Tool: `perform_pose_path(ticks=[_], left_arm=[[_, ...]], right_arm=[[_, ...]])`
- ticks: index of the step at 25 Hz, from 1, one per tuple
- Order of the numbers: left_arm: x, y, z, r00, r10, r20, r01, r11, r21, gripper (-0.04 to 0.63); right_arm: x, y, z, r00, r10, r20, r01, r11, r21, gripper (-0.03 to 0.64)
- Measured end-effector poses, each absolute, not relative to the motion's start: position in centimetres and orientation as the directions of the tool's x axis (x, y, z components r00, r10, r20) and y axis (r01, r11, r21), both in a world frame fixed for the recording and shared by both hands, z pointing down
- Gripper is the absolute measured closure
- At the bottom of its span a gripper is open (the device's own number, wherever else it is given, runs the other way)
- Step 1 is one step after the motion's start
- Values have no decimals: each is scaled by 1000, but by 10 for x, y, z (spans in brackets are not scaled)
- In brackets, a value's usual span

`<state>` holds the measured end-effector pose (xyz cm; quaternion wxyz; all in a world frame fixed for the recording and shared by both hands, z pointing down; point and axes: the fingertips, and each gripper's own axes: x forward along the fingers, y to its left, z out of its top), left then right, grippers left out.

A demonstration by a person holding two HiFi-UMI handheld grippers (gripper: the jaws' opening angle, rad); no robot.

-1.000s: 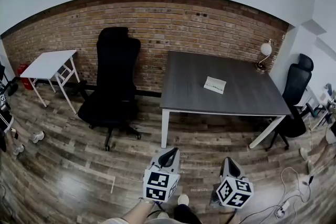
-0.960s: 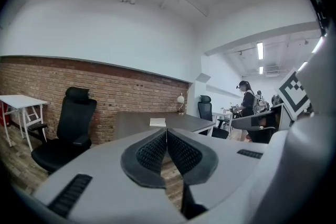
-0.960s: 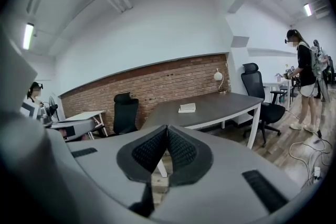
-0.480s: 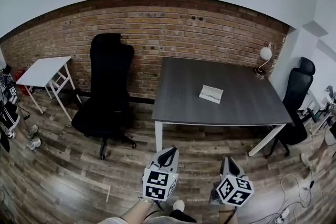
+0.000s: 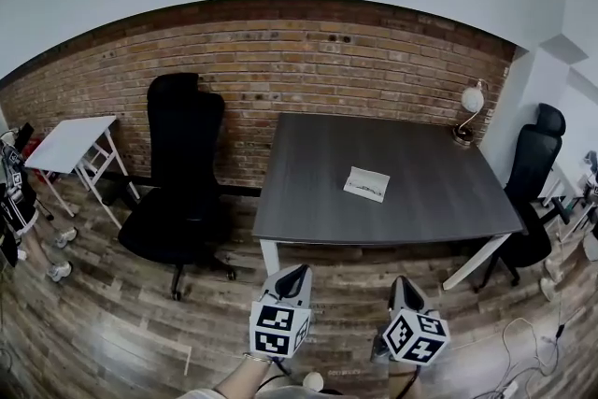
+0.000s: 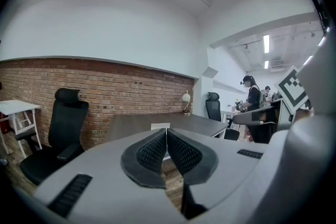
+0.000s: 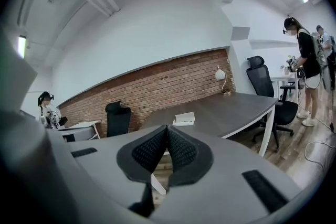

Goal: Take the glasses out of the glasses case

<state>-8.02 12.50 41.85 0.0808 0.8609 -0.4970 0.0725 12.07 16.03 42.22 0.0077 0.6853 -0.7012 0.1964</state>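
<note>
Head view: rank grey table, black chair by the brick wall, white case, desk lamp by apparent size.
1. grey table
2. black chair
3. white case and desk lamp look similar; not ranked.

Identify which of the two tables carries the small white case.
The dark grey table, with the white case near its middle; the other, a small white table, stands far left.

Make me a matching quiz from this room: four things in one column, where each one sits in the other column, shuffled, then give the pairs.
Things:
1 glasses case
2 lamp
3 black chair
4 white table

Places:
A far left of the room
B middle of the grey table
C far right corner of the grey table
D between the two tables

Pairs: 1-B, 2-C, 3-D, 4-A
</note>
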Motion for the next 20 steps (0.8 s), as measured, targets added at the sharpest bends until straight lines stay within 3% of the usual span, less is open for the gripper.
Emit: perform_pose_path(ticks=[20], left_arm=[[-24, 36, 435, 480, -846, 231, -877, -468, 107, 574]], right_arm=[[172, 83, 436, -80, -944, 320, -971, 1, -239, 584]])
